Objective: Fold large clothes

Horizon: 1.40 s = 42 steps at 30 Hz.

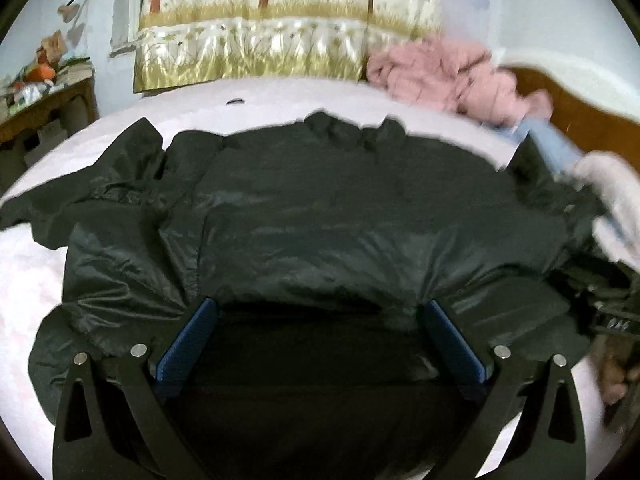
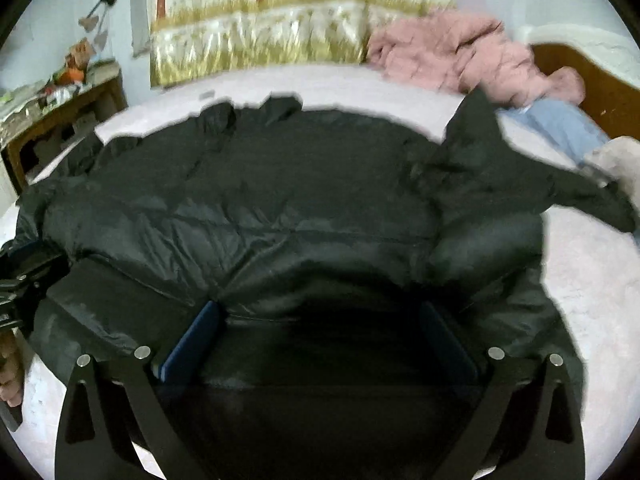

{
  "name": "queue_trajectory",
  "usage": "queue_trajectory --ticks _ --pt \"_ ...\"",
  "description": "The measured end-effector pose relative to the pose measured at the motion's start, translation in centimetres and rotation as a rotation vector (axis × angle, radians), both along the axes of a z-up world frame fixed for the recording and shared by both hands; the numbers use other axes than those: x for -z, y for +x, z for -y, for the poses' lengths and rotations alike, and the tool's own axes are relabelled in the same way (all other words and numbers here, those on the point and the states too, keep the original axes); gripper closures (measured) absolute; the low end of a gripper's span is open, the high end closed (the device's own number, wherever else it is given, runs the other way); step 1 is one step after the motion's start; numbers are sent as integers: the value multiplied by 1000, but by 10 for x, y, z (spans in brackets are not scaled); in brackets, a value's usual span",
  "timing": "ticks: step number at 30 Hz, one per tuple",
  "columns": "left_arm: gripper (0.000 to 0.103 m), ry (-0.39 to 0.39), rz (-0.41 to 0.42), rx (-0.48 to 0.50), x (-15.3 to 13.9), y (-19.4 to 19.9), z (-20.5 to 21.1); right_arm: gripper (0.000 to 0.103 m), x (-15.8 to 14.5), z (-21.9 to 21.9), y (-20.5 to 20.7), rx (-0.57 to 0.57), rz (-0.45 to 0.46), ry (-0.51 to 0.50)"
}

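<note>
A large black puffer jacket lies spread flat on the pale pink bed, collar towards the far side and sleeves out to both sides. My left gripper stands open and wide at the near hem, its blue pads resting on the fabric with the hem between them. In the right wrist view the same jacket fills the middle. My right gripper is also open and wide at the near hem, further right along it. The pads of neither gripper pinch the cloth. The right sleeve runs off to the right.
A heap of pink clothing lies at the far right of the bed, with a light blue garment and a white fluffy one nearer. A wooden headboard lies at the right, a cluttered desk at the left, and a patterned curtain behind.
</note>
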<state>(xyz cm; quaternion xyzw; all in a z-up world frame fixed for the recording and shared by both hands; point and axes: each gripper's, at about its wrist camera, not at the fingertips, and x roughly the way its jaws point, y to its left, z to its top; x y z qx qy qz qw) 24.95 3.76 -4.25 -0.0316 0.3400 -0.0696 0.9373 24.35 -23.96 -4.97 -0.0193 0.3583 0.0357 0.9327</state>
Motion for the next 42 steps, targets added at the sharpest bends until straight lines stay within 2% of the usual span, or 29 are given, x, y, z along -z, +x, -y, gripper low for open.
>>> queue_trajectory --ticks 3,6,8,11,13,21,25,29,32,34,37,39,42 --pt "0 -23 92 -13 -12 -14 -5 2 -13 -6 -18 -23 115 -22" --pt "0 13 236 -32 -28 -34 0 1 -23 -7 -32 -35 211 -20" --pt "0 32 333 -51 -37 -46 1 0 -28 -6 -39 -34 250 -6" --pt "0 56 432 -100 -45 -57 0 0 -33 -1 -45 -20 285 15" --pt "0 58 457 -117 -47 -59 -2 0 -37 3 -51 -10 320 35" --pt "0 34 462 -131 -47 -57 -12 0 -46 7 -69 -9 416 50" --pt "0 70 509 -169 -49 -64 -10 0 -52 11 -85 -68 494 107" --pt "0 76 589 -121 -52 -80 -4 0 -57 7 -101 -53 562 89" --pt "0 78 673 -100 -56 -96 0 0 -62 6 -120 -43 654 77" --pt "0 123 716 -115 -64 -103 7 0 -65 -1 -133 -36 711 40" --pt "0 198 767 -79 -87 -111 22 0 -84 -4 -141 -46 718 3" --pt "0 257 797 -57 -112 -113 36 0 -111 4 -144 -55 714 32" --pt "0 427 801 -96 -162 -109 67 0 -166 24 -142 13 725 48"
